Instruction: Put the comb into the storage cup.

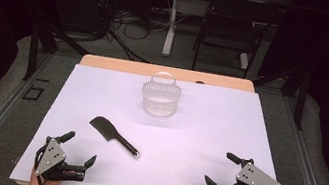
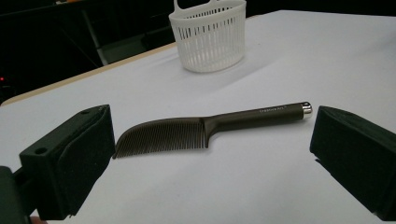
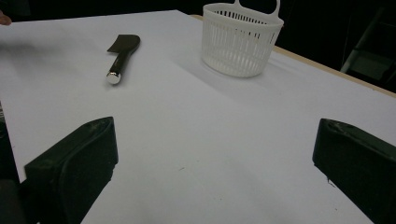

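Observation:
A black comb (image 1: 113, 136) with a silver-tipped handle lies flat on the white table sheet (image 1: 197, 128), left of centre. A white slatted plastic basket (image 1: 160, 97) with a loop handle stands upright farther back at the middle. My left gripper (image 1: 80, 148) rests at the near left corner, open, its jaws wide with nothing between them; in the left gripper view the comb (image 2: 205, 128) lies just ahead of the jaws, with the basket (image 2: 210, 32) behind. My right gripper (image 1: 224, 170) sits at the near right, open and empty. In the right gripper view the comb (image 3: 122, 55) and basket (image 3: 242, 37) are farther off.
Beyond the table's far wooden edge (image 1: 121, 65) stand a black chair (image 1: 231, 27), a white table leg (image 1: 171, 22) and loose cables on the floor. Metal rails run along both sides of the table.

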Motion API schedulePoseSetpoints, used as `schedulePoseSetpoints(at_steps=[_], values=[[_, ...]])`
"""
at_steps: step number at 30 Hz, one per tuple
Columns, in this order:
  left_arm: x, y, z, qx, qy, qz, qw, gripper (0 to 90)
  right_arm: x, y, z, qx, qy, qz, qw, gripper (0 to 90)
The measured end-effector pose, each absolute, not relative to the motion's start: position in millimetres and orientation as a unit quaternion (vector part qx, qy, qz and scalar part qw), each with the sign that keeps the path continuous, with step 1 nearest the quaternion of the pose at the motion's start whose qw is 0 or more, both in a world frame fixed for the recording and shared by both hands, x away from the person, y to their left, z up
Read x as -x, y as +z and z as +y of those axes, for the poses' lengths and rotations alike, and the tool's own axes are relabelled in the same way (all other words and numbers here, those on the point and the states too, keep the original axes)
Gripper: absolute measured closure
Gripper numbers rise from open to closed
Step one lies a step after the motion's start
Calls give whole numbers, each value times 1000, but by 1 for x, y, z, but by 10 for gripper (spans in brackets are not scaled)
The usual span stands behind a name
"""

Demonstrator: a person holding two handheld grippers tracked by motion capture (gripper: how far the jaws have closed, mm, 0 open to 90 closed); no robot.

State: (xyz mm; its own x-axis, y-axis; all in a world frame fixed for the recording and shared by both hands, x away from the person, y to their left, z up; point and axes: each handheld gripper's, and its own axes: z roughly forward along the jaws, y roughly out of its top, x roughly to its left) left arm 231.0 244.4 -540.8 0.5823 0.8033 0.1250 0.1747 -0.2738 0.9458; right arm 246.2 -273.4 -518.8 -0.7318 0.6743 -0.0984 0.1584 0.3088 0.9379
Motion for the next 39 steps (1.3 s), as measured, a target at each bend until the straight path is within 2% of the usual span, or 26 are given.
schedulePoseSetpoints(at_steps=[21,39], values=[[-243,-536,233,-736,314,343,491,2,-248,-520,-271,-268,518,776,241,0],[-266,-535,201,-749,296,333,491,4,-249,-520,-273,-267,521,774,241,0]])
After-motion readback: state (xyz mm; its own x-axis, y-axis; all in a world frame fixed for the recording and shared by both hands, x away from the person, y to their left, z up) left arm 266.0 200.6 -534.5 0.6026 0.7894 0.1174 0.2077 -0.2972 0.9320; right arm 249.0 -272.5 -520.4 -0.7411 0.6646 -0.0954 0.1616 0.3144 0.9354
